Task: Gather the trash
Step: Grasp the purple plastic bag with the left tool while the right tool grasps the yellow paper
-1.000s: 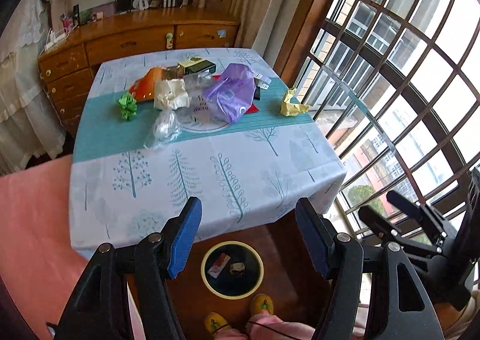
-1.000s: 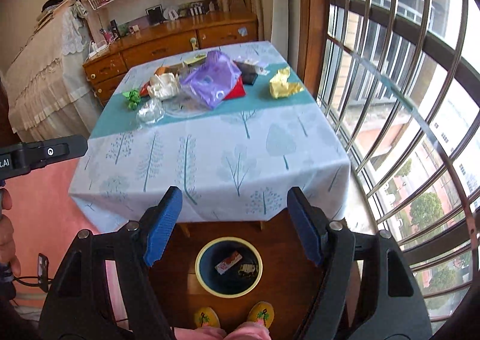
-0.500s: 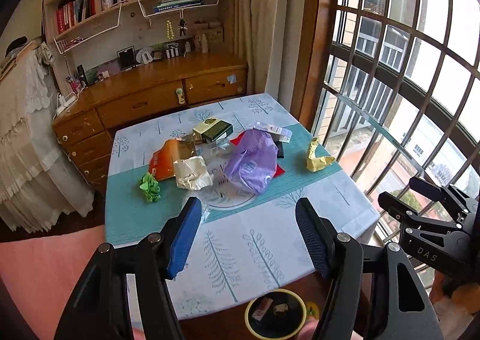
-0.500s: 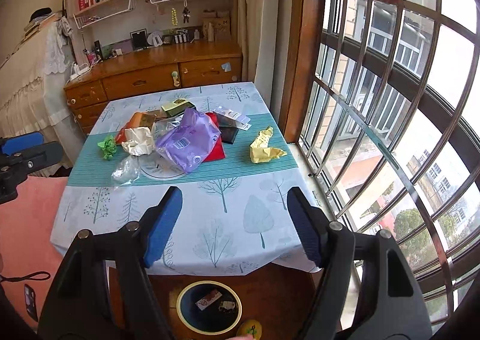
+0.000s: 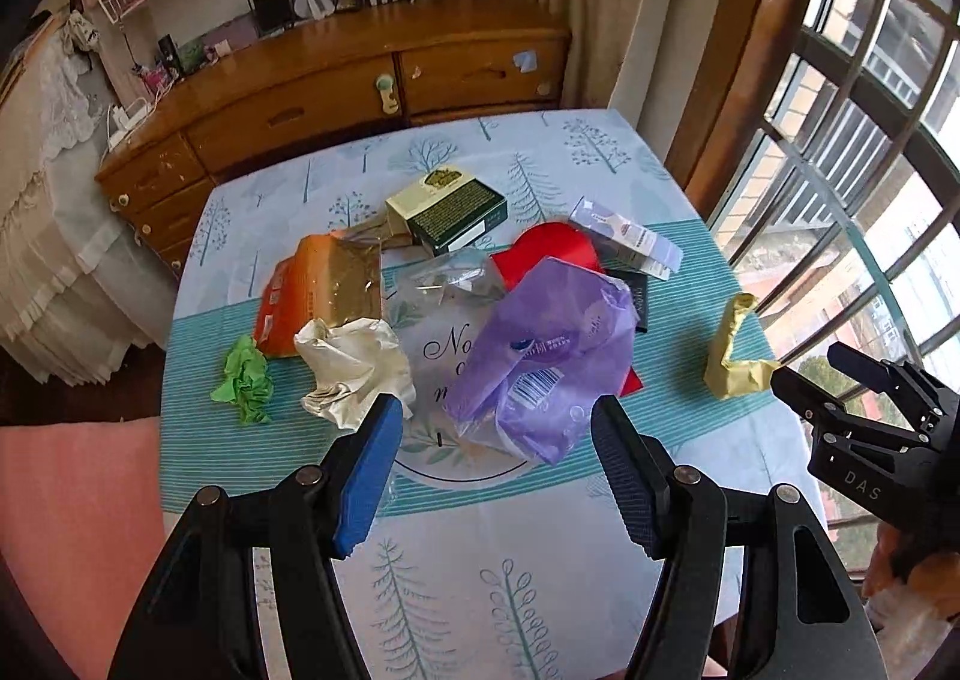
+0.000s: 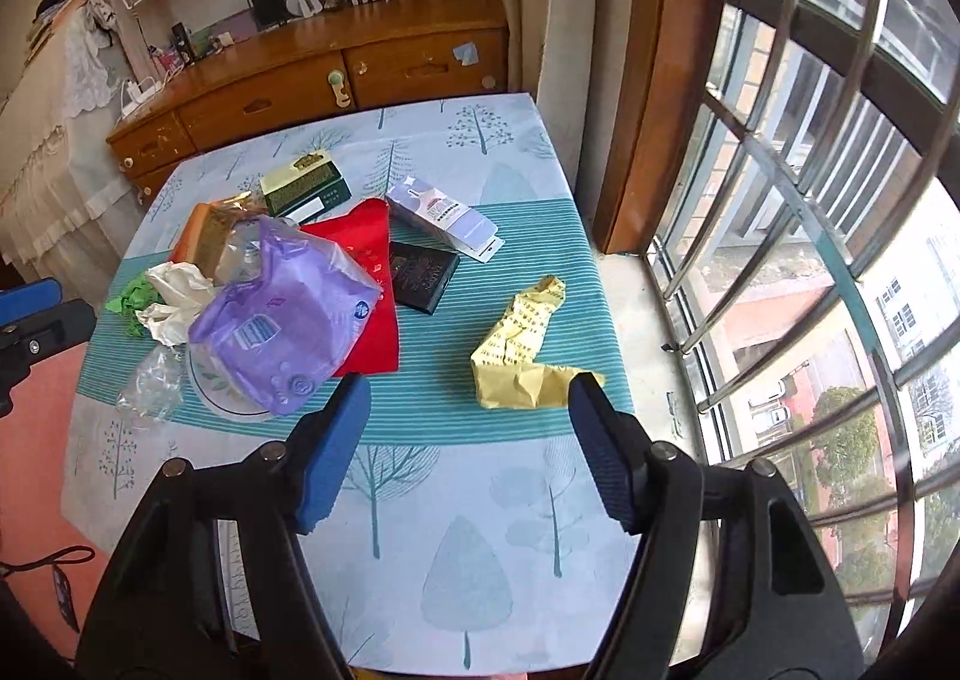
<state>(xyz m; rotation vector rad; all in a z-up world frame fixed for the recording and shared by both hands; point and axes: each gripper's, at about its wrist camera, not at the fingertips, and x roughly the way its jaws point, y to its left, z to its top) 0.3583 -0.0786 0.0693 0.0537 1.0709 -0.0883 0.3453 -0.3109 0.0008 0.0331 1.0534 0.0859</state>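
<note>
1. Left gripper [image 5: 491,428]: jaws wide apart, nothing between them, above the near part of the table [image 5: 480,590], facing the purple plastic bag [image 5: 549,356].
2. Right gripper [image 6: 468,401]: also spread wide and empty, just before the crumpled yellow paper [image 6: 522,356].
3. Trash heaped mid-table: white crumpled paper [image 5: 354,368], green paper ball [image 5: 245,380], orange packet [image 5: 324,290], green box [image 5: 450,209].

Beside the glossy purple plastic bag [image 5: 543,356]: crumpled matt yellow paper [image 6: 522,344], crinkled clear film [image 6: 150,380], possibly cellophane, on the printed tablecloth [image 6: 456,530].
</note>
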